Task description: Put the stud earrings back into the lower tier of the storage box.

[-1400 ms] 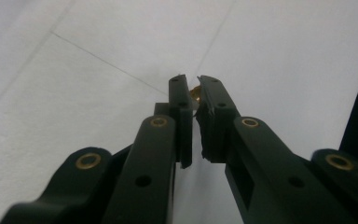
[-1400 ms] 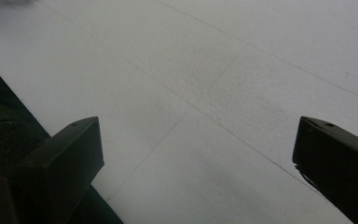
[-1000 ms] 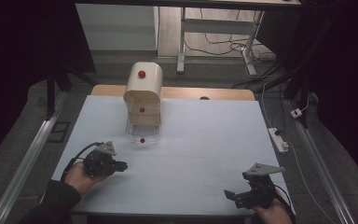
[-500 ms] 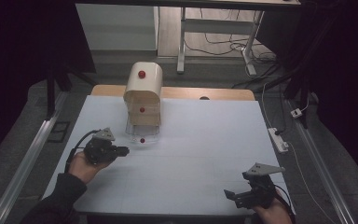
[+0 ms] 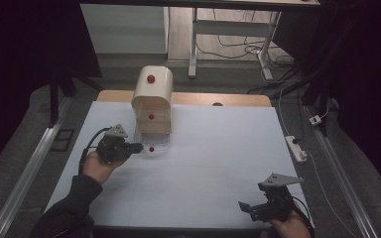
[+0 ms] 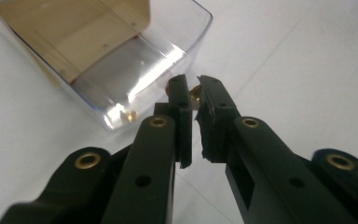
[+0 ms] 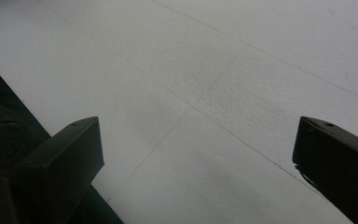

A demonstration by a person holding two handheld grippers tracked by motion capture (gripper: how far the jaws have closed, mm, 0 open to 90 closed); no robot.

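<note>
A cream box (image 5: 152, 91) with a rounded lid and red knobs stands at the back of the white table (image 5: 213, 148). At its foot a clear drawer (image 5: 151, 141) (image 6: 121, 60) sticks out, with a red knob (image 5: 151, 148) on its front. My left gripper (image 5: 140, 147) (image 6: 193, 88) lies in a hand just left of that knob, jaws shut with only a thin slit between them. A small brass-coloured bit shows in the slit; I cannot tell if the tips touch it. My right gripper (image 5: 245, 207) (image 7: 196, 154) rests open near the front right edge, with nothing between its jaws.
A wooden board (image 5: 228, 99) edges the table's far side. A power strip (image 5: 296, 148) and cables lie on the floor to the right. A metal rail (image 5: 30, 163) runs along the left. Bare white surface lies between the two grippers.
The left hand has carried its shut gripper up and to the right, from the table's left side to the clear drawer's knob. The drawer and the right gripper have stayed put.
</note>
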